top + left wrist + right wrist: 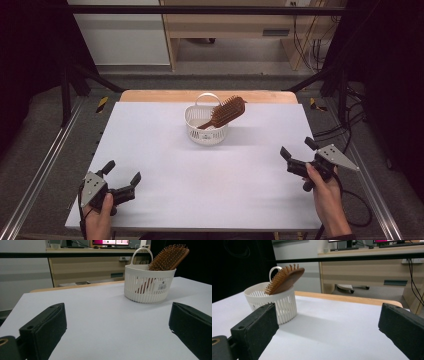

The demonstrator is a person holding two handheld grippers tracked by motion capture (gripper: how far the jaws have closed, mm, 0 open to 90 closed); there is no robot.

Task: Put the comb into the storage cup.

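From the high view, the white slatted basket stands toward the far middle of the desk, and the wooden hairbrush leans in it, handle down inside, bristled head jutting over the basket's right rim. The left gripper and the right gripper sit well apart from the basket on its near side, one to each flank, both with jaws spread wide and holding nothing. The brush looks top-heavy; my guess is that a nudge on the head would tip the light basket over.

In the left gripper view, the basket is ahead and to the right, the brush head high above its rim, bristles facing this way. Grabbing at the bristles would likely slip.

In the right gripper view, the basket lies ahead to the left, the brush showing its smooth back. A pull along the lean risks dragging the unheld basket with it, or catching the handle on the slats.
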